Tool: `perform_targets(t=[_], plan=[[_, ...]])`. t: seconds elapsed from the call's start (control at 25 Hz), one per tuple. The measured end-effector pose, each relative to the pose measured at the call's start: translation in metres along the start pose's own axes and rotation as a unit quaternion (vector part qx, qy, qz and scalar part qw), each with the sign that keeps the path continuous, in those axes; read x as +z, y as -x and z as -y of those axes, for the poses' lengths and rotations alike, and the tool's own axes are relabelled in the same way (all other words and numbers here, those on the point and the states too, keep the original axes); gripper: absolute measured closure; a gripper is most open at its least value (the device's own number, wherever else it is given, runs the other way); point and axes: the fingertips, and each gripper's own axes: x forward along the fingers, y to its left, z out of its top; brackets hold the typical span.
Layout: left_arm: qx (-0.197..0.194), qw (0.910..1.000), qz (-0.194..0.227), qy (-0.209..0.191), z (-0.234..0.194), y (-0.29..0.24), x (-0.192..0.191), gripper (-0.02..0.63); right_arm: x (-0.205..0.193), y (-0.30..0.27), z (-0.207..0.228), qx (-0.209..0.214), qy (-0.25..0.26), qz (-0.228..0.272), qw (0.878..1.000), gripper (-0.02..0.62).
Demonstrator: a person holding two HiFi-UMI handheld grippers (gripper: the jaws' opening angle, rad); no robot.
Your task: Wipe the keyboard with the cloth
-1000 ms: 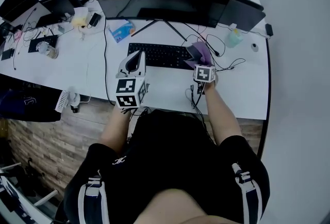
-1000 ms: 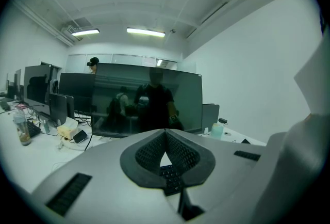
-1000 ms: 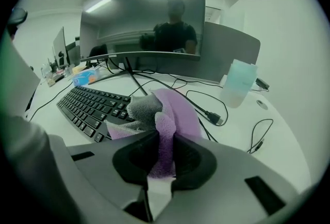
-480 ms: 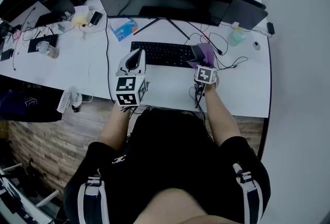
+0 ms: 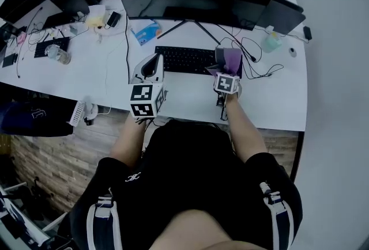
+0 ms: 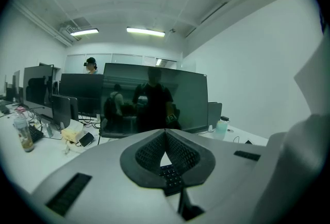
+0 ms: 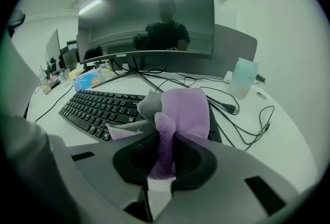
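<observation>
Right gripper (image 5: 226, 72), cloth (image 5: 231, 59) slightly leftward along keyboard (image 5: 184, 60)

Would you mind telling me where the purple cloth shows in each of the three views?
Head view: cloth right of centre, at the keyboard's right end.
Left gripper view: not in it.
Right gripper view: centre, clamped in the right gripper.
Shared landmark: the keyboard.

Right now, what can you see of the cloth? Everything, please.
The cloth is lilac with a grey part at its left and looks like soft, fleecy microfibre. It is bunched and folded, not spread flat. A narrow fold is pinched between the jaws of the right gripper, and the rest billows up ahead of them. It sits over the right end of the keyboard. A flat flap seems to rest on the keys there, though contact isn't certain. The head view shows the same placement.
</observation>
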Motion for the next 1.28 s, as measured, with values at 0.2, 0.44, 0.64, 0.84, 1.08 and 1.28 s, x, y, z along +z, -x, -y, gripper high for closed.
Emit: perform_targets(t=[0.2,0.44,0.64,0.84,1.08,1.28], plan=[[0.007,1.0,-0.002,0.0,-0.026,0.011,-0.003,0.595,0.002,-0.001,-0.025,0.0,-0.001,0.002,1.0,0.512],[0.01,1.0,-0.001,-0.001,-0.049,0.023,-0.008,0.595,0.002,-0.001,-0.059,0.005,-0.001,0.006,1.0,0.512],[0.017,0.9998,0.0,-0.002,-0.07,0.037,-0.013,0.595,0.002,-0.001,-0.092,0.02,0.007,0.01,1.0,0.512],[0.034,0.9994,0.001,0.002,-0.092,0.052,-0.018,0.595,0.005,-0.001,-0.124,0.034,0.015,0.012,0.999,0.512],[0.053,0.9985,0.001,0.01,-0.113,0.065,-0.022,0.595,0.006,-0.005,-0.155,0.066,0.019,0.008,0.998,0.512],[0.065,0.9978,-0.002,0.011,-0.122,0.075,-0.026,0.595,0.013,-0.001,-0.167,0.057,0.042,0.01,0.997,0.512]])
